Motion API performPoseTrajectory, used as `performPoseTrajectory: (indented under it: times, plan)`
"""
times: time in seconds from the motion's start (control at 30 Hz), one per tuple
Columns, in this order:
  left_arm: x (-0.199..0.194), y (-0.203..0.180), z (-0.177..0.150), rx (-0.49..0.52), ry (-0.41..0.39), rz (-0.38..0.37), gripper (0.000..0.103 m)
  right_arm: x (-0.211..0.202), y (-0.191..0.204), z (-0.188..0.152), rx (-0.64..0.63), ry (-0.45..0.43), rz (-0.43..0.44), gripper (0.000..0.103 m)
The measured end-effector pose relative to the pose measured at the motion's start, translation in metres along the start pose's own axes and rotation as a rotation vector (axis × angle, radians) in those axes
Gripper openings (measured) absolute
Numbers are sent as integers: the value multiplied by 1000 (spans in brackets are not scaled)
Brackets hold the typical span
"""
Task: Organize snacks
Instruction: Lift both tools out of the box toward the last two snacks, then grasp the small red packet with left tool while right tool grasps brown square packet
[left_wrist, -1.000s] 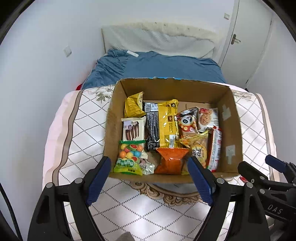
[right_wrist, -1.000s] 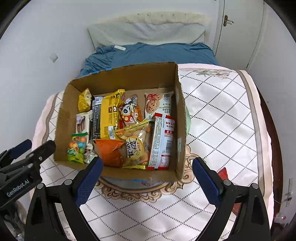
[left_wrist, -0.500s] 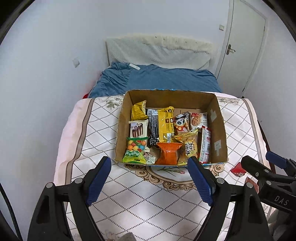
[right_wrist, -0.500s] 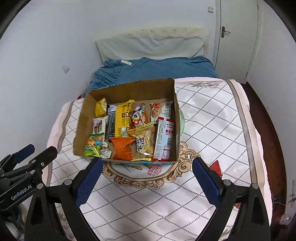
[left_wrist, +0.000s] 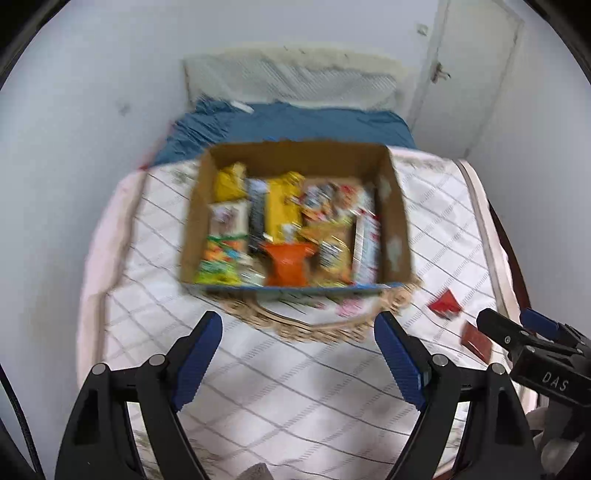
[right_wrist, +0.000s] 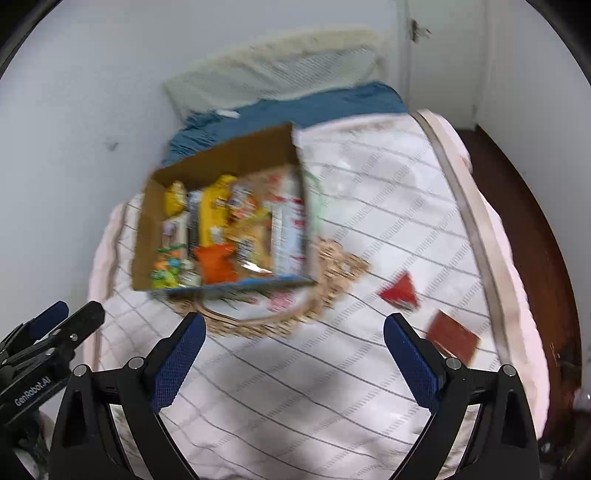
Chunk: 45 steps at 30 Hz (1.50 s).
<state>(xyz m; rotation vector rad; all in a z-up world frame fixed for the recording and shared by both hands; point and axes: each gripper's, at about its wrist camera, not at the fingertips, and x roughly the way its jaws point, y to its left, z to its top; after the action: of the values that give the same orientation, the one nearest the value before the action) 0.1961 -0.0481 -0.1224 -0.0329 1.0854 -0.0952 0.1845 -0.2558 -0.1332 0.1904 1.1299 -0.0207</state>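
An open cardboard box (left_wrist: 397, 221) sits on the quilted bed, also in the right wrist view (right_wrist: 146, 229). It holds several snack packets: an orange packet (left_wrist: 288, 264), a yellow packet (left_wrist: 280, 206), a green candy bag (left_wrist: 219, 260). Two red packets lie loose on the quilt to the box's right: a triangular one (right_wrist: 400, 291) and a flat darker one (right_wrist: 452, 338). My left gripper (left_wrist: 297, 356) is open and empty, well back from the box. My right gripper (right_wrist: 293, 360) is open and empty, beside the darker red packet. Both views are motion-blurred.
The white diamond-pattern quilt (left_wrist: 295, 387) has an ornate medallion under the box. A blue blanket (left_wrist: 288, 122) and pillow (left_wrist: 295, 79) lie behind. A door (left_wrist: 476, 74) is at the back right. The bed's right edge drops to a dark wooden floor (right_wrist: 535, 229).
Both grippers have pulled back and up from the box, which now looks smaller and farther. The two red packets on the quilt have come into view. Both grippers stay open.
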Motion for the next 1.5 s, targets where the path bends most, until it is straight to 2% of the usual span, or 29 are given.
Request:
performPoseTrajectory:
  times: [0.2,0.37,0.5,0.77,0.83,0.93,1.03,1.17,1.23,1.27,1.4,1.5]
  plan:
    - [61,-87,7,157,137,-56,84,40,-82,4,-32,190,-96,99]
    - [111,-154,12,328,201,-15,84,97,-136,-2,-80,366,-154,99]
    - [148,-190,9,418,253,15,84,139,-157,-11,-135,470,-177,99]
    - [193,-203,8,333,396,-41,84,198,-189,-16,-134,558,-117,99]
    - [201,-205,8,314,420,-52,84,205,-196,-18,-121,566,-108,99]
    - [209,-210,9,296,440,-61,84,204,-205,-21,-98,551,-122,91]
    - [215,-215,11,277,455,-77,84,191,-226,-20,22,504,-165,82]
    - [225,-224,15,239,485,-110,84,165,-267,-25,280,419,-164,83]
    - [233,-228,17,208,519,-138,84,161,-277,-29,326,429,-138,89]
    - [238,-230,18,190,538,-154,84,159,-279,-29,319,431,-133,92]
    - [262,-240,22,125,614,-191,84,146,-276,-21,226,384,-180,94]
    - [284,-250,19,95,669,-191,84,146,-274,-12,181,398,-155,94]
